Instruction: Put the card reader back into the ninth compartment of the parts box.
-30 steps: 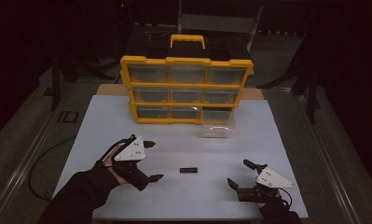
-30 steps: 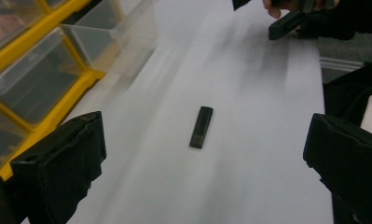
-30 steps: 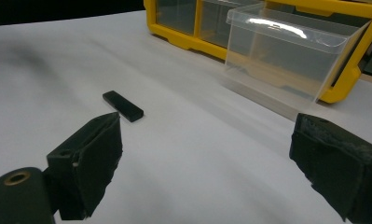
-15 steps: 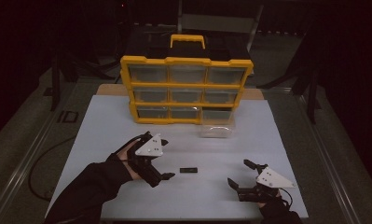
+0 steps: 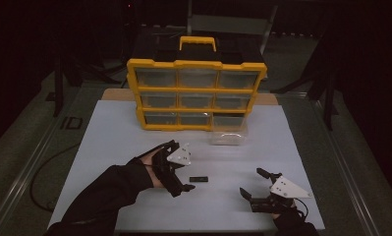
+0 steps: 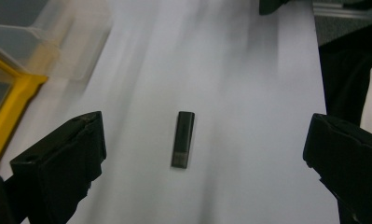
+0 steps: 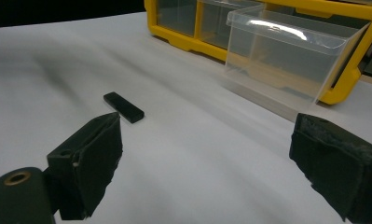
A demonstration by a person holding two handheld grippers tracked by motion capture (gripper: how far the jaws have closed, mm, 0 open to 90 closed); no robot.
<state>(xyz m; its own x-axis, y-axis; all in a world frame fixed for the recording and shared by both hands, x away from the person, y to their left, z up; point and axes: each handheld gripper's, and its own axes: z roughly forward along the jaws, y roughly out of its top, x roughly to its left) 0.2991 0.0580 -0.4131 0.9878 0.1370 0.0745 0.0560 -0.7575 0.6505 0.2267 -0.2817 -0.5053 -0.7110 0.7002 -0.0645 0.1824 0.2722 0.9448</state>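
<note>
Black and slim, a small rectangular stick (image 5: 199,179) is lying flat on the matte white table (image 5: 110,132), near its front half, and in the left gripper view (image 6: 183,138) it is sitting between the two blocky black jaws without touching either. Nearest the person, the right gripper (image 5: 256,183) is resting low at the table's front right, its jaws spread wide with nothing in them; their pads are looking rough and foam-like in the right gripper view. The left gripper (image 5: 180,166), capped by a grey three-cornered plate, is hanging just beside the stick with its jaws gaping wide and empty, gripped by a dark-sleeved hand (image 5: 154,167). Farther back, a clear plastic drawer (image 5: 227,137) is sitting on the table in front of a yellow organizer (image 5: 196,93) with translucent drawers and a yellow handle.
</note>
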